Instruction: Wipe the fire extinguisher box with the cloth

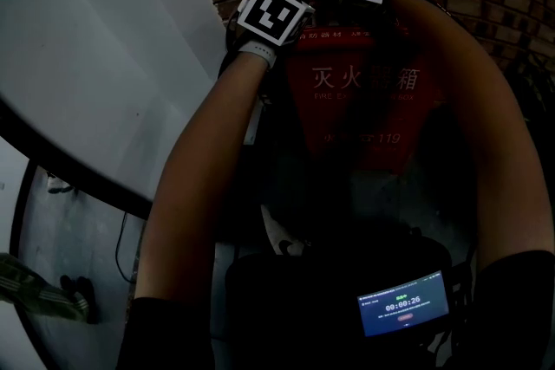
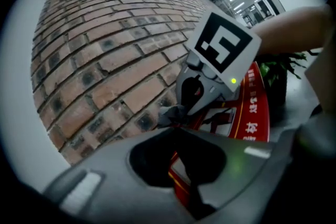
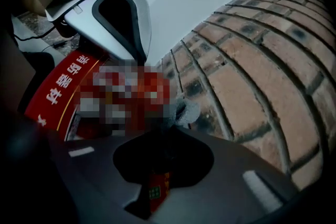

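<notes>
You have both grippers up at the top rear edge of the red metal fire extinguisher box with white lettering (image 1: pixel 364 113), which stands against the brown brick wall (image 2: pixel 105 60). The left gripper (image 2: pixel 176 128) has its jaws drawn together, and they appear to pinch the small grey cloth (image 3: pixel 182 111). The right gripper (image 3: pixel 169 131) is closed on the same bunched cloth from the other side. The cloth sits at the box's top, just beside the wall. I'd judge the wiping to be at the top only, and no surface shows as cleaned. The lettered front and the sides are probably yet to do.
</notes>
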Tool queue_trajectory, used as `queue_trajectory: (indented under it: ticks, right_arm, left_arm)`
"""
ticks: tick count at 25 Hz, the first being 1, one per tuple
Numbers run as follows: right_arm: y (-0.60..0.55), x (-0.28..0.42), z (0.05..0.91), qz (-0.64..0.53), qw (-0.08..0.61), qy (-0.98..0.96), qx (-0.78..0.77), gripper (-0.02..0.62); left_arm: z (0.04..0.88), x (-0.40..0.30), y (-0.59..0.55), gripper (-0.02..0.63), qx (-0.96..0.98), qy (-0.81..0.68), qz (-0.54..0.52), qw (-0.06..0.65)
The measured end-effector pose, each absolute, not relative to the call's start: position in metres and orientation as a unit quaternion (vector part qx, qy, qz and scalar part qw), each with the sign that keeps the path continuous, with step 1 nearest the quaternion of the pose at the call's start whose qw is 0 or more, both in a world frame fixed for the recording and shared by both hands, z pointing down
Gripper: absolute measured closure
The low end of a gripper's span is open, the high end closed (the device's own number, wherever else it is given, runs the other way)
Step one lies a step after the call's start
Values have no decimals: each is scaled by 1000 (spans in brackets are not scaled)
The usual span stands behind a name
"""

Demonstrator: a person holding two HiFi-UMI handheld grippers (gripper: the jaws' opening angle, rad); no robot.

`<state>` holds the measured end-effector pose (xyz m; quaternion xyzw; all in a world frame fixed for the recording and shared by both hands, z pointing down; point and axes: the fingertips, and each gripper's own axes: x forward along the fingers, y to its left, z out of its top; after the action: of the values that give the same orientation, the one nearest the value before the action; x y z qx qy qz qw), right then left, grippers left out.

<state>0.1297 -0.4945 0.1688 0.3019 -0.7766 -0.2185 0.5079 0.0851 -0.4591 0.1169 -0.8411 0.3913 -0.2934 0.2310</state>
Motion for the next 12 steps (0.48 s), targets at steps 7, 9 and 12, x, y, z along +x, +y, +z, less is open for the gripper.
queue_trajectory:
  ticks: [7,9,12]
  right_arm:
    - [-466,221,172,-186,529,-757,337,571]
    - [-458,244,174,-173,531,-754,345,571]
    - [-445,276,175,-149,523,-759,357,571]
  left_arm:
    - [112,153,-432,606,-850,356,-304,243]
    - [111,166,-426,606,-849,354,-305,245]
    - [110,186,-417,606,-853,346,-301,249]
